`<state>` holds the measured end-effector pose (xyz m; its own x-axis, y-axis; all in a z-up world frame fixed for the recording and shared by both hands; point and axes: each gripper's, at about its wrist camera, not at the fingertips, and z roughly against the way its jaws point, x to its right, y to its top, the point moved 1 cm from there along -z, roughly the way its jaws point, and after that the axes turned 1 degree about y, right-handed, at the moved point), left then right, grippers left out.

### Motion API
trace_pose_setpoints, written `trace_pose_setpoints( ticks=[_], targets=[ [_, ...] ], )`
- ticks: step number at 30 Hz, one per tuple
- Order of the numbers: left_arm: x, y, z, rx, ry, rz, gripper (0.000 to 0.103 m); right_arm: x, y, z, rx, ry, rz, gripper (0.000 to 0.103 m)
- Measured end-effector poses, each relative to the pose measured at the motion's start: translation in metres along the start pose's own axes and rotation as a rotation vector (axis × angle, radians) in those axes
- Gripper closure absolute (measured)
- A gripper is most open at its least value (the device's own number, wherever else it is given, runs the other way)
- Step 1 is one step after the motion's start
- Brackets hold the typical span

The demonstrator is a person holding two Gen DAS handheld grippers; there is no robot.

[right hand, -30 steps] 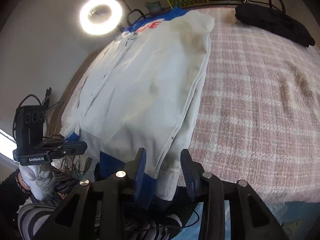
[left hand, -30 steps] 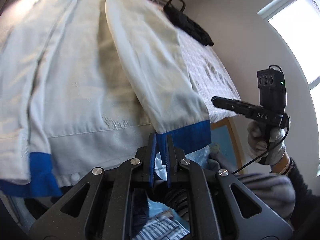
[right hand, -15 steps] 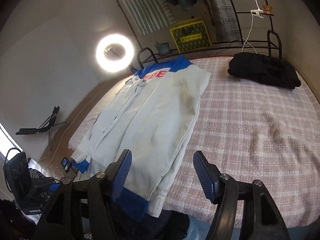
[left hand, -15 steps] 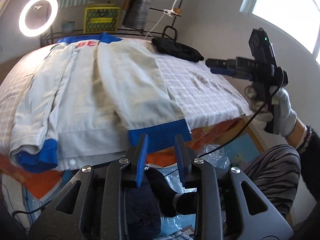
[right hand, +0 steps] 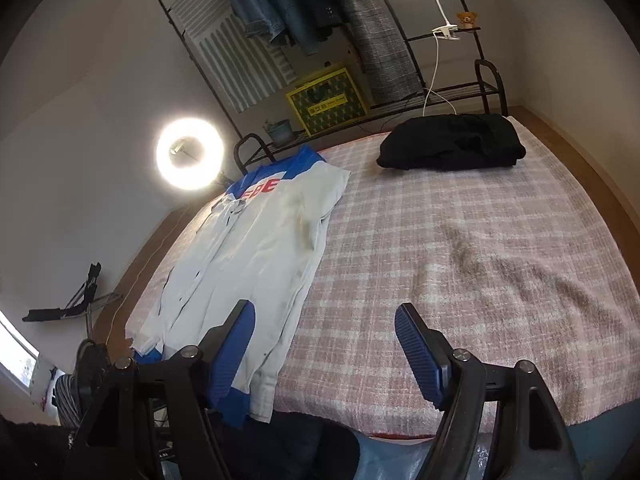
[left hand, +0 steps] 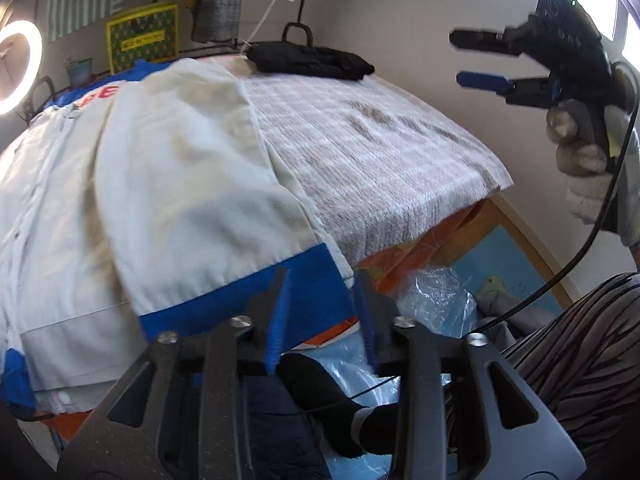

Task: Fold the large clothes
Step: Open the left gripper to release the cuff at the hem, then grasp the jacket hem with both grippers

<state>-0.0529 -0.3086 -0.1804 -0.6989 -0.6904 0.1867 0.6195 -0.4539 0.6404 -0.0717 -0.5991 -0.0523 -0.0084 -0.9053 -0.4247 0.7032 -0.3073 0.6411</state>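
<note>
A white jacket [left hand: 160, 184] with blue cuffs, blue collar and red letters lies flat on the left part of the bed, sleeves folded onto its body. It also shows in the right wrist view [right hand: 256, 264]. My left gripper [left hand: 322, 320] is open and empty, just below the blue cuff [left hand: 272, 304] at the bed's near edge. My right gripper [right hand: 324, 344] is open wide and empty, held above the near edge of the bed; it shows in the left wrist view [left hand: 480, 58] raised at the upper right.
The bed has a pink checked blanket [right hand: 460, 248]. A folded black garment [right hand: 452, 142] lies at its far right corner. A ring light [right hand: 190, 154], a metal rack with hanging clothes [right hand: 320, 8] and a yellow crate [right hand: 326, 98] stand behind the bed.
My left gripper let go of the blue cuff, opened and drew back. My right gripper opened wider and lifted up and away from the jacket's hem.
</note>
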Motion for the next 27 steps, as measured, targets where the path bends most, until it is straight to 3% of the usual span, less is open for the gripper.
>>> trace_pose_setpoints(
  ticks=[3,6,9,14,15,16,17,21,27],
  targets=[
    [0.013,0.0,-0.013,-0.014,0.013,-0.063,0.049,0.008,0.003,0.003,0.014,0.005,-0.016,0.028],
    [0.029,0.001,-0.027,-0.019,0.087,-0.161,0.044,0.013,0.009,0.001,0.018,0.019,-0.031,0.027],
    [0.033,0.002,-0.043,-0.048,0.14,-0.169,0.044,0.015,0.018,-0.006,0.022,0.058,-0.046,0.027],
    [0.043,-0.004,-0.047,-0.015,0.2,-0.258,0.044,0.016,0.037,-0.025,0.03,0.133,-0.086,0.026],
    [0.042,-0.004,-0.047,-0.008,0.201,-0.263,0.051,0.016,0.04,-0.029,0.03,0.149,-0.1,0.026],
    [0.04,-0.003,-0.046,0.004,0.214,-0.259,0.066,0.017,0.045,-0.036,0.031,0.171,-0.12,0.026],
    [0.036,-0.001,-0.045,0.008,0.212,-0.25,0.066,0.016,0.048,-0.041,0.03,0.191,-0.134,0.025],
    [0.011,0.008,-0.033,-0.014,0.063,-0.118,0.085,0.011,0.067,-0.067,0.023,0.201,-0.139,0.024],
    [-0.018,0.022,0.0,0.032,-0.087,0.099,0.089,0.011,0.089,-0.127,-0.009,0.178,-0.158,0.023]
  ],
)
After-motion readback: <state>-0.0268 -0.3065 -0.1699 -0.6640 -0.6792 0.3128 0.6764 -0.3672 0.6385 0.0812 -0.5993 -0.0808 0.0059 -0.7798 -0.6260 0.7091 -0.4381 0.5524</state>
